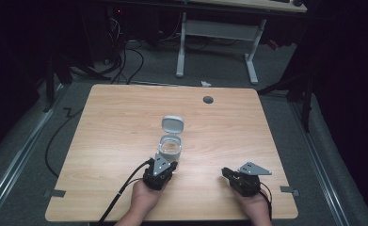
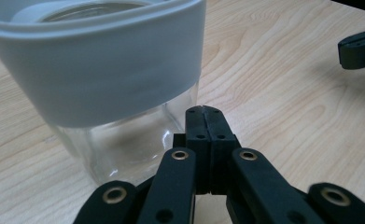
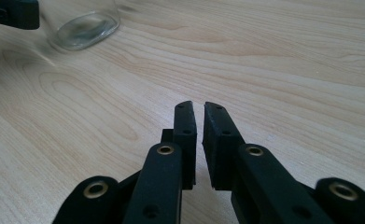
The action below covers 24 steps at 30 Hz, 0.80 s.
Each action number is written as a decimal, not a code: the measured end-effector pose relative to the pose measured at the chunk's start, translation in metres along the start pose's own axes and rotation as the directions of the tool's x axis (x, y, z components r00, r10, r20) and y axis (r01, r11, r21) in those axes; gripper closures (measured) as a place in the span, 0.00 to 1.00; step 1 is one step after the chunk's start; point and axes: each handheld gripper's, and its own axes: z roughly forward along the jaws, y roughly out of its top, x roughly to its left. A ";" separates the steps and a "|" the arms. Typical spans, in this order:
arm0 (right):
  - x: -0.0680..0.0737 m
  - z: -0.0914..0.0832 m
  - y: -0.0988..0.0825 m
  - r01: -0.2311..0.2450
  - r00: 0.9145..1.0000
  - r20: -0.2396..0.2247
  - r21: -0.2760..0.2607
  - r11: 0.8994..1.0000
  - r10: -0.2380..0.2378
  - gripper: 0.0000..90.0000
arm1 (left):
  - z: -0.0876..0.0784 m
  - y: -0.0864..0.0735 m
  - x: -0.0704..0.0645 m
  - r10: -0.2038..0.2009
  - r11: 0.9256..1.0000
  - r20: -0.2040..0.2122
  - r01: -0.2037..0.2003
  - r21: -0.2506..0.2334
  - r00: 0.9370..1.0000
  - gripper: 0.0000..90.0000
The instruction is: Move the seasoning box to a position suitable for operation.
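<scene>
A clear glass jar (image 1: 170,147) with a grey collar stands at the middle of the wooden table (image 1: 116,122), its grey flip lid (image 1: 172,124) hinged up behind the mouth. My left gripper (image 1: 171,165) sits just in front of the jar, and in the left gripper view its jaws (image 2: 203,113) are pressed together with nothing between them, beside the jar (image 2: 105,74) at its right side. My right gripper (image 1: 225,172) rests at the front right, pointing left. Its jaws (image 3: 199,111) stand a narrow gap apart and hold nothing. The jar's base (image 3: 84,28) lies far ahead of them.
A round cable hole (image 1: 208,99) marks the table's far side. Behind the table stands a white-legged desk (image 1: 219,42), with cables (image 1: 130,61) on the grey floor. Bare wood lies between the two grippers and along the table's left half.
</scene>
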 end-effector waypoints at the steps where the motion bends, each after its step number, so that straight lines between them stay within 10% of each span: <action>1: 0.000 0.000 0.000 0.000 1.000 -0.001 0.000 1.000 0.000 0.93 | 0.003 0.000 0.000 -0.002 1.000 -0.002 0.002 0.003 1.000 1.00; 14: 0.000 0.001 -0.001 0.000 1.000 0.000 -0.002 1.000 0.000 0.93 | -0.015 0.001 0.006 0.008 1.000 0.000 -0.008 -0.002 1.000 0.96; 24: 0.006 0.000 0.003 0.018 1.000 0.004 -0.011 1.000 -0.018 0.93 | -0.034 0.014 0.052 0.023 0.999 -0.131 -0.027 -0.032 0.991 1.00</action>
